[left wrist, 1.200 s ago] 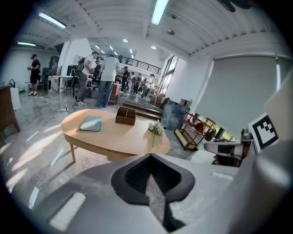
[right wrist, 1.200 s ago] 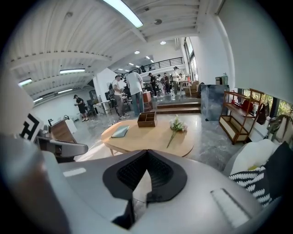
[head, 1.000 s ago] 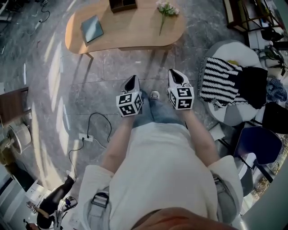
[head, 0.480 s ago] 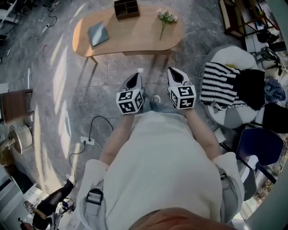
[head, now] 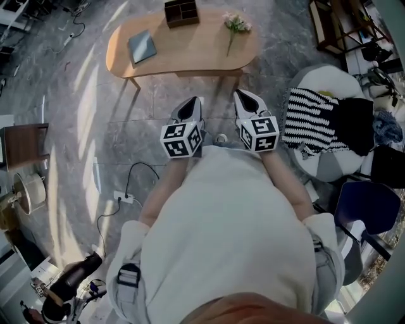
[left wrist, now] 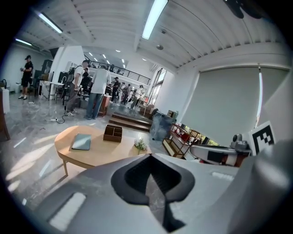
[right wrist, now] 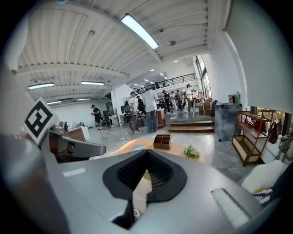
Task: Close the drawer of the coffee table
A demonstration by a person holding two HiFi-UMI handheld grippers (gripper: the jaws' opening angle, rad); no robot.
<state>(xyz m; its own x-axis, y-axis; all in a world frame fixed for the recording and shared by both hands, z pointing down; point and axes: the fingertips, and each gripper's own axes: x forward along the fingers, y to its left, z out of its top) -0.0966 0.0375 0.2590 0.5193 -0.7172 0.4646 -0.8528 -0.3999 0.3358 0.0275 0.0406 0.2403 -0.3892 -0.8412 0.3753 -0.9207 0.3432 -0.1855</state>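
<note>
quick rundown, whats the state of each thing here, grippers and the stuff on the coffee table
left gripper: fingers shut, empty, short of the table
right gripper: fingers shut, empty
coffee table: no open drawer showing
book: closed, lying flat
organizer box: upright, far edge
flower sprig: lying on the tabletop
striped blanket: draped over white seat

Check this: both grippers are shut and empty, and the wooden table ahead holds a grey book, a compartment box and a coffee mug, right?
No mug there. The head view shows the third thing on the wooden table is a sprig of flowers. The rest stands: grey book, compartment box, left gripper and right gripper shut and empty.
</note>
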